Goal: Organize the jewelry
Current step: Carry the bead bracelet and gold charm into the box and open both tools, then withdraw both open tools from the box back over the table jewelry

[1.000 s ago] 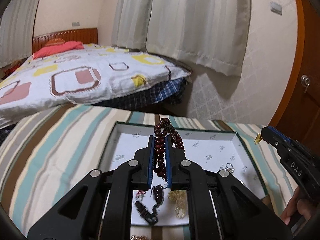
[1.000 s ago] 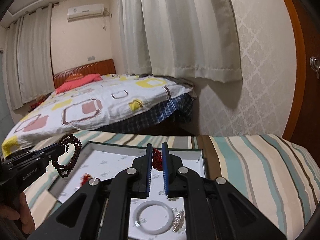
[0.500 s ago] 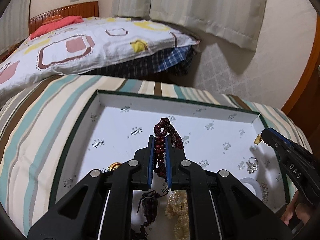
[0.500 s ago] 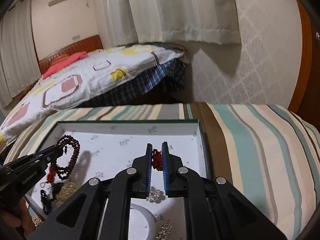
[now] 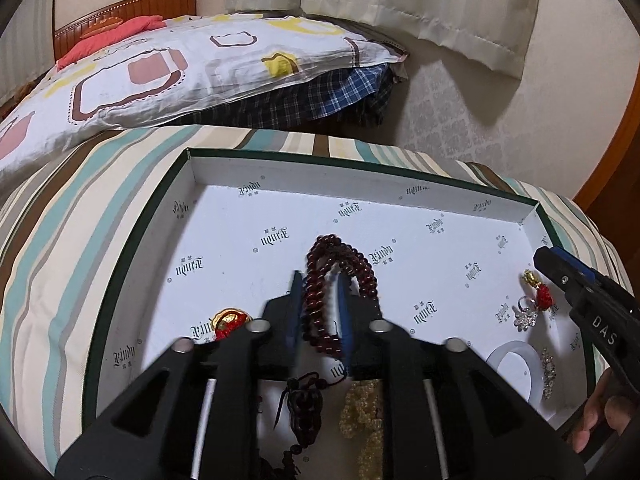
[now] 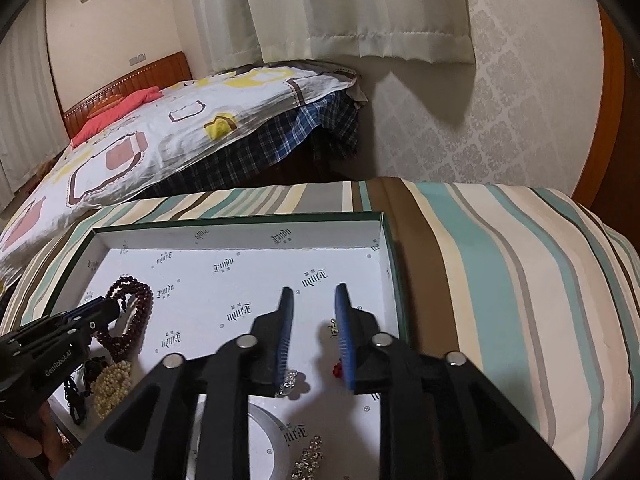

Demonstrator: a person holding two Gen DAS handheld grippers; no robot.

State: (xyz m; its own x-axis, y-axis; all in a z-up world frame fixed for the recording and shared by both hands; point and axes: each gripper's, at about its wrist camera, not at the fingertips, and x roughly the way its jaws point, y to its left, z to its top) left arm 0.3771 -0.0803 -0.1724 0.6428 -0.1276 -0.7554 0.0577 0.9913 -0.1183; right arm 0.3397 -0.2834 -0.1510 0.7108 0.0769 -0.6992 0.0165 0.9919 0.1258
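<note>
Left gripper (image 5: 318, 312): jaws opening, dark red beads (image 5: 340, 268) between them, looped over the tray floor at frame centre; pads look just clear of the strand, so it is being let go. Right gripper (image 6: 312, 332): jaws opening too, nothing between them; the small red-and-gold charm (image 5: 540, 292) lies on the tray floor just under its tip, at the right edge in the left view.

Handling, my read:
- Beads: light, limp strand, slick round beads. Pinch across a bunched part of the loop, not a single bead; it will sag and swing.
- Charm: tiny, light, hard. Take it by the red body; the gold end looks too small to hold.
- Pearls (image 5: 360, 412) and crystal brooch (image 5: 526, 316): likely delicate, light squeeze only.

Surface: shallow white card tray (image 5: 192, 168) with printed lining and dark green rim, sitting on a striped cover (image 5: 60, 232) that looks soft, so the tray may tip if pressed.

Room: bedroom, bed (image 6: 160, 128) upper left, curtains (image 6: 352, 8) on top, patterned wall right.
</note>
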